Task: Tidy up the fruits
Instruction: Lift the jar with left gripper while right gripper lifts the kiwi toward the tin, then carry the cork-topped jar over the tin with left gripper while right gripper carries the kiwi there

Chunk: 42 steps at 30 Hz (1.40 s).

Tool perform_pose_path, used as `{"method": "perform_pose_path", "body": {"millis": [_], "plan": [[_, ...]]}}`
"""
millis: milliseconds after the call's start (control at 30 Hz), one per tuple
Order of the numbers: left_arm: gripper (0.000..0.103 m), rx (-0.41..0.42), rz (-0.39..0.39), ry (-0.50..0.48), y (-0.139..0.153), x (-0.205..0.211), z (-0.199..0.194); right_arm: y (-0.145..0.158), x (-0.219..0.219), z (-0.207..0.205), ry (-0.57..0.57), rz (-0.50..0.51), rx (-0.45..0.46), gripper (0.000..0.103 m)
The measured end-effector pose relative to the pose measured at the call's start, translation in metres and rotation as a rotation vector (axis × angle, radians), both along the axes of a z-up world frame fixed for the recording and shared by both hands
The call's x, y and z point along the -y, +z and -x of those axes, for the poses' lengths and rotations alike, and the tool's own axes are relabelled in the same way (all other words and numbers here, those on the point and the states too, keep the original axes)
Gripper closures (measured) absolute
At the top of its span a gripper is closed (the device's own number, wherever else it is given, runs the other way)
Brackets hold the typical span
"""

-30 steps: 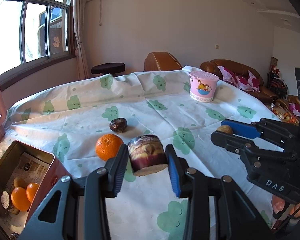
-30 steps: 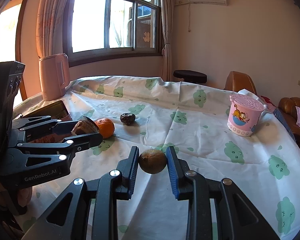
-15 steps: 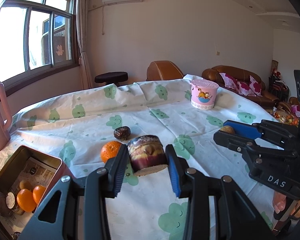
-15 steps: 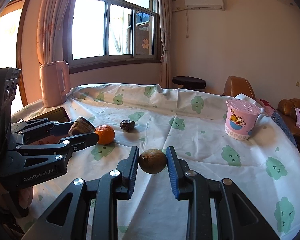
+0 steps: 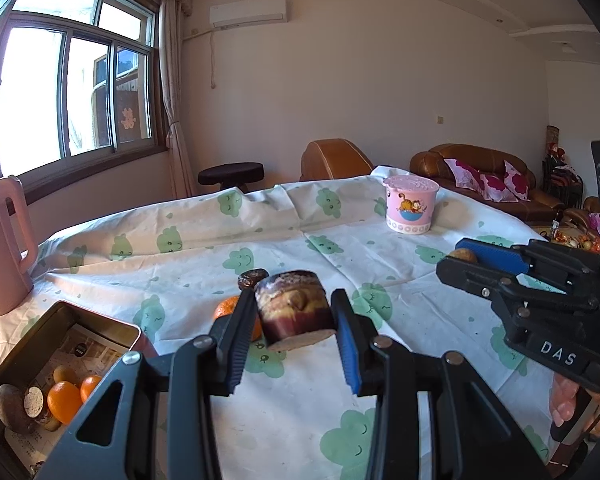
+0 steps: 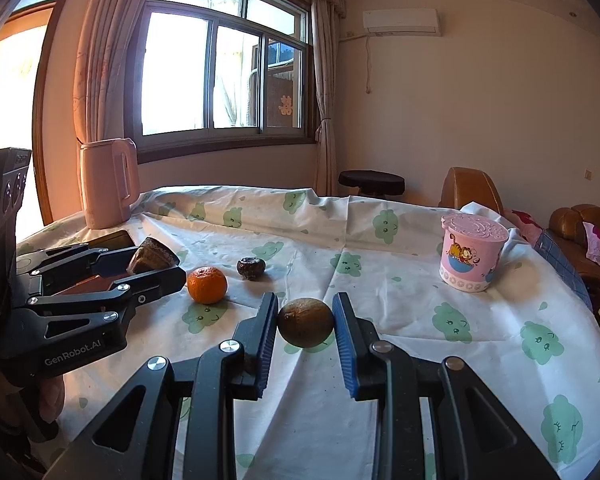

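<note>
both of my grippers carry fruit above the table.

a cut, purple-brown fruit chunk point(image 5: 294, 310) sits clamped between my left gripper point(image 5: 296, 344) fingers, pale cut face down; a round brown fruit point(image 6: 305, 322) is pinched in my right gripper point(image 6: 305, 338). an orange point(image 6: 207, 285) and a dark fruit point(image 6: 251, 268) lie on the tablecloth point(image 6: 400, 320), near the open tin point(image 5: 56, 344).

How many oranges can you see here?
3. One orange sits loose on the tablecloth; two more lie in the open tin at left. Others may be hidden underneath.
</note>
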<state>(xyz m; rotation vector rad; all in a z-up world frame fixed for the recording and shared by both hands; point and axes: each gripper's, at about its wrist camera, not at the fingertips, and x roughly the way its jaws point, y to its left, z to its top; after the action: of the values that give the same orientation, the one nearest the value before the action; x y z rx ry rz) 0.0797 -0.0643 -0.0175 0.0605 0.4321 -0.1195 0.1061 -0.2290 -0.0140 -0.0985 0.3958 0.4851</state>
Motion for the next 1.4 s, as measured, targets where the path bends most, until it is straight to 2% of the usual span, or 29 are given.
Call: {"method": "perform_pose_path", "body": {"millis": [500,967,1400], "plan": [[0.063,0.020,-0.010,0.020,0.002,-0.009,0.017,0.001,-0.017,0.003,0.018,0.066,-0.004,0.073],[0.063,0.019,0.020,0.127,0.018,-0.060,0.035,0.044,-0.065,0.015,0.140,0.061,0.055,0.073],[0.063,0.014,0.043,0.189,0.019,-0.104,0.049,0.063,-0.111,0.024,0.230,0.078,0.084,0.073]]}}
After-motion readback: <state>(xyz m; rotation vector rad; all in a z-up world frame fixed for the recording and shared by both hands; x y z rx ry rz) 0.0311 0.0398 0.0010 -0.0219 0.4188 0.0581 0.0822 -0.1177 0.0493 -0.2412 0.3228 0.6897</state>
